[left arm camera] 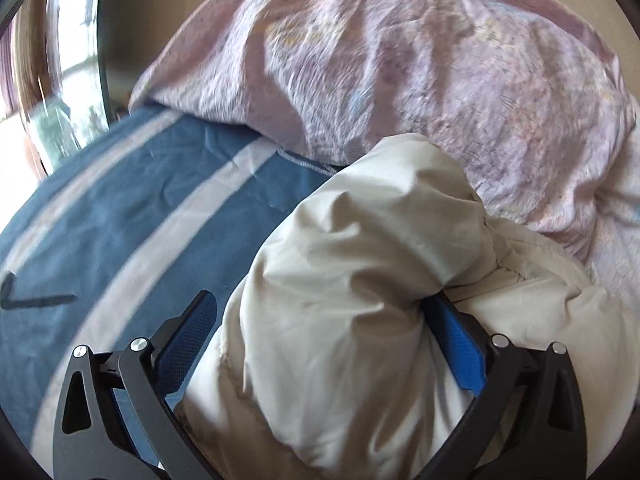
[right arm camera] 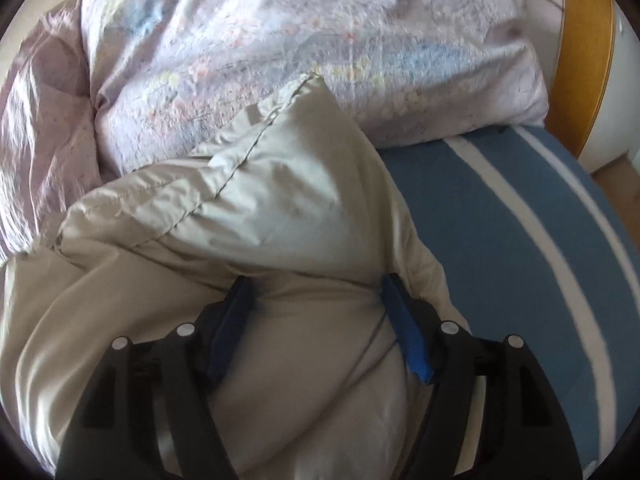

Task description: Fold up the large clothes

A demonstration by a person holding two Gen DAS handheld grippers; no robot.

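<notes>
Beige padded jacket bunched between left gripper fingers, fully spread, not clamping. Same jacket bulging between right gripper pads, apparently lightly pinched; true grip unclear. Beyond fingertips: pink quilt, striped blue sheet. Step, judged: setting down a fold; next, withdrawing and smoothing.

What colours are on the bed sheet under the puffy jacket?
The bed sheet is blue with wide white stripes, clearest in the left wrist view.

Your left gripper and right gripper were matte black frames. Each carried blue textured pads and round silver screws.
</notes>
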